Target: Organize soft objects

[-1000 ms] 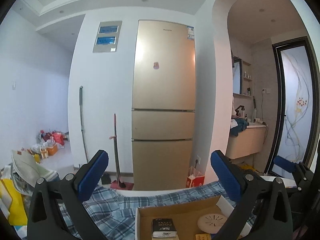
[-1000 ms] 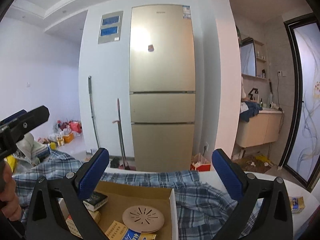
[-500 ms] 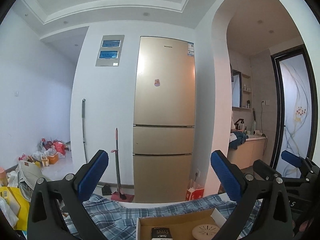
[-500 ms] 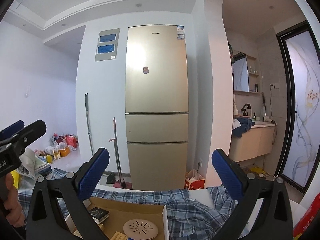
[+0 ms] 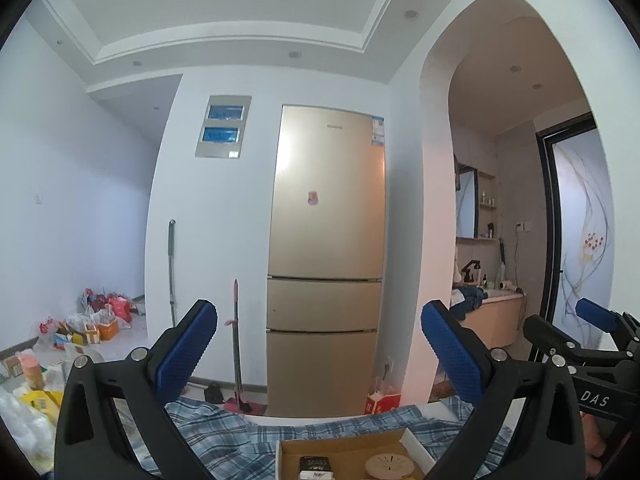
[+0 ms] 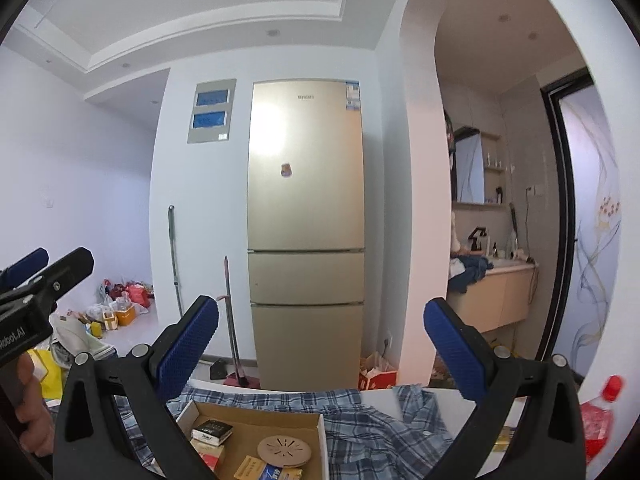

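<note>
- Two tools, both raised and pointed at the room, not the work: left tool [image 5: 319,344] and right tool [image 6: 321,332] each have their blue pads spread wide, nothing between them.
- Each one shows at the edge of the other's view, so they sit side by side, apart.
- Soft thing to sort: a blue plaid shirt [image 6: 380,432], rumpled on the white surface [image 6: 452,400], low in both views and below the pads.
- Cardboard box [image 6: 256,420] lies on the shirt, holding small packets and a round disc [image 6: 285,450]. Judgement: the box pins the cloth; move it off first, or the pull drags everything.
- Judgement: tip both tools down, pick a free edge or the collar on the right side, pinch one layer deep, lift slowly.
- Fridge [image 5: 326,260] and broom [image 5: 237,340] stand far behind; no concern.
</note>
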A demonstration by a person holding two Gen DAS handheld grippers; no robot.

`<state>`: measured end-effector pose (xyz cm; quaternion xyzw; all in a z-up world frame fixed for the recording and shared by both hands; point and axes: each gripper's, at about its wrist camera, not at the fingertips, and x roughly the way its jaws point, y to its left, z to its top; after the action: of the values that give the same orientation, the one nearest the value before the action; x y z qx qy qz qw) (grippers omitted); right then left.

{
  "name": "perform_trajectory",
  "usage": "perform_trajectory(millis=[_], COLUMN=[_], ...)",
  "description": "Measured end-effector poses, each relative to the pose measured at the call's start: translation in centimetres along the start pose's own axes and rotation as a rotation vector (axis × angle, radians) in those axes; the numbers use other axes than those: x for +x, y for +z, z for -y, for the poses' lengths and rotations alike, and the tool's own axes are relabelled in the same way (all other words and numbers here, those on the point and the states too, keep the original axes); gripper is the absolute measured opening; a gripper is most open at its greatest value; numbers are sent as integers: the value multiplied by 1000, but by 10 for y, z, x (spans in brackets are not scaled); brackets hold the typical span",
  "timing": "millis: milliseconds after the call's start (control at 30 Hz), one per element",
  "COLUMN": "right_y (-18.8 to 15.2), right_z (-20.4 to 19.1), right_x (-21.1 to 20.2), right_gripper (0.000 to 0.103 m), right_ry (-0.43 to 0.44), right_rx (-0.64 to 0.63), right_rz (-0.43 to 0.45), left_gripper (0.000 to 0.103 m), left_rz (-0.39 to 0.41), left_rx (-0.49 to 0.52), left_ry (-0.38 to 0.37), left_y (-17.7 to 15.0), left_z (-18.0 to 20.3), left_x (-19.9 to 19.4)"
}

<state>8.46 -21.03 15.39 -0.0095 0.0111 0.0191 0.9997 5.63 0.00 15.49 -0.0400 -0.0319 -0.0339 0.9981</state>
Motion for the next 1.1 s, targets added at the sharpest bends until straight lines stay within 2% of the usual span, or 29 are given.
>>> perform_trajectory(millis=[133, 267, 500, 633, 767, 867, 1000, 1100], right_y=[4, 0, -36, -57, -76, -92, -110, -124], right_z=[0, -5, -15, -21, -30, -29, -28, -26], right_x=[-31, -58, -76, -78, -78, -71, -66, -64], right_gripper=[103, 103, 103, 103, 103, 103, 103, 103], right_ry=[13, -9, -16, -25, -71, -42, -40, -37], right_rx=[13, -7, -3, -16, -52, -33, -16, -6], right_rz=[-10, 8, -31, -54, -62, -97, -115, -122], left_gripper=[103, 103, 103, 103, 103, 103, 103, 103], left_rz=[11, 29, -6, -58, -97, -117, -176, -189], left_rx=[10, 9, 35, 41, 54, 32, 13, 21], left_ry=[-3, -34, -25, -32, -18, 4, 11, 31], left_y=[6, -2, -34, -58, -85, -106, -124, -135], left_z=[-3, -8, -12, -15, -17, -18, -22, -26], left_x=[-35, -74, -111, -109, -101, -95, -79, -74])
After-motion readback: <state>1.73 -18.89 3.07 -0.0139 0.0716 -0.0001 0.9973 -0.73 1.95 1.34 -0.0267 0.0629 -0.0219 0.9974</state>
